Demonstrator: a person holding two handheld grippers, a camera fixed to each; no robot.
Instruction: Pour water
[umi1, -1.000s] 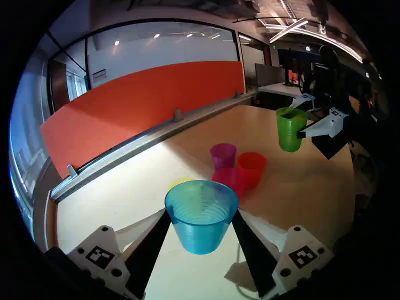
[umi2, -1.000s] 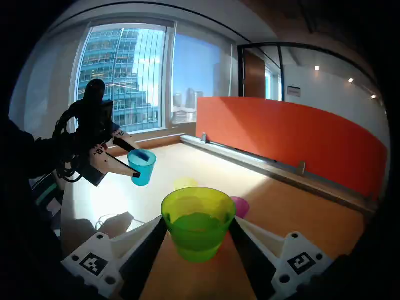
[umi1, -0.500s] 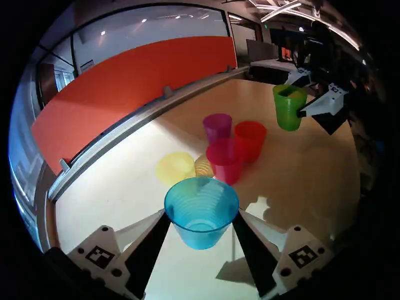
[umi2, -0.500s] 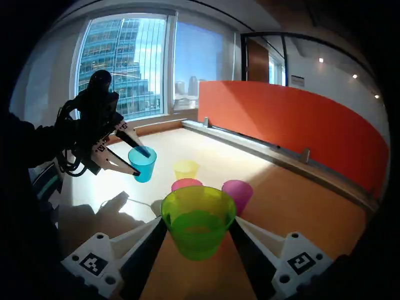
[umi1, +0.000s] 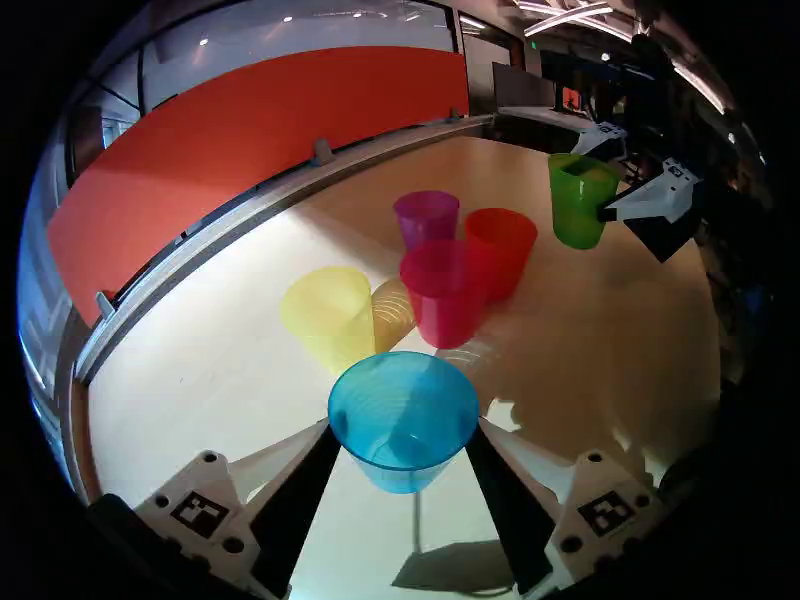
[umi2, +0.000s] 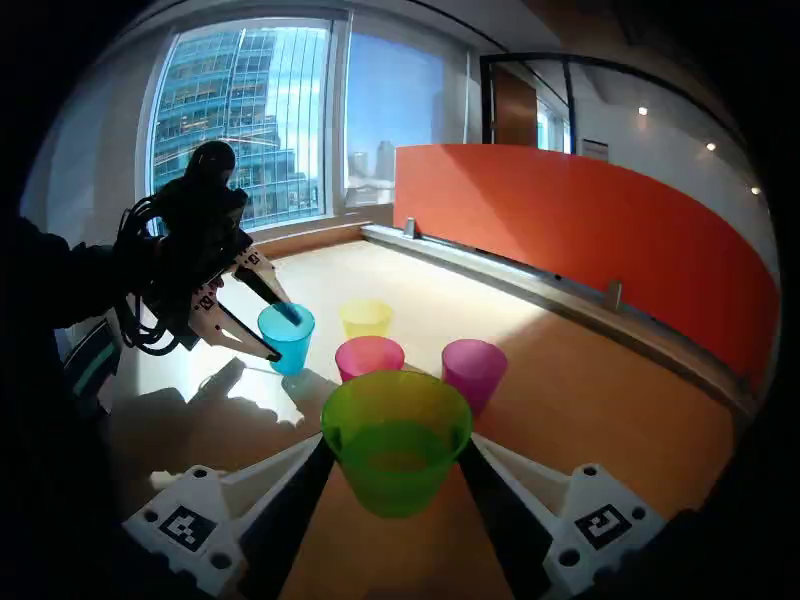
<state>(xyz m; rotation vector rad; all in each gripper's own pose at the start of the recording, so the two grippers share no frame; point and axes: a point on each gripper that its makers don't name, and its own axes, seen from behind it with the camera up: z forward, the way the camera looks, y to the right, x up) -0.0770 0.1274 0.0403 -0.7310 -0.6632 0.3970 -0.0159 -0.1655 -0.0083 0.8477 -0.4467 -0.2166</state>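
My left gripper (umi1: 403, 432) is shut on a blue cup (umi1: 403, 415), held upright above the pale table (umi1: 210, 400). My right gripper (umi2: 397, 447) is shut on a green cup (umi2: 397, 440) whose lower part looks darker, as if liquid stands in it. In the left gripper view the green cup (umi1: 579, 200) hangs at the far right in the right gripper (umi1: 600, 208). In the right gripper view the blue cup (umi2: 286, 337) sits in the left gripper (umi2: 282, 334), low over the table on the left, held by a dark-sleeved arm (umi2: 70, 290).
Between the two held cups stand a yellow cup (umi1: 328, 318), a pink cup (umi1: 443, 292), a red cup (umi1: 498, 250) and a purple cup (umi1: 427, 218). A ribbed cup (umi1: 396, 306) lies behind the yellow one. An orange divider (umi1: 250, 130) runs along the table's far edge.
Both views have tipped down toward the table, so the standing cups look closer. The left gripper has lowered the blue cup toward the tabletop near the yellow and pink cups.
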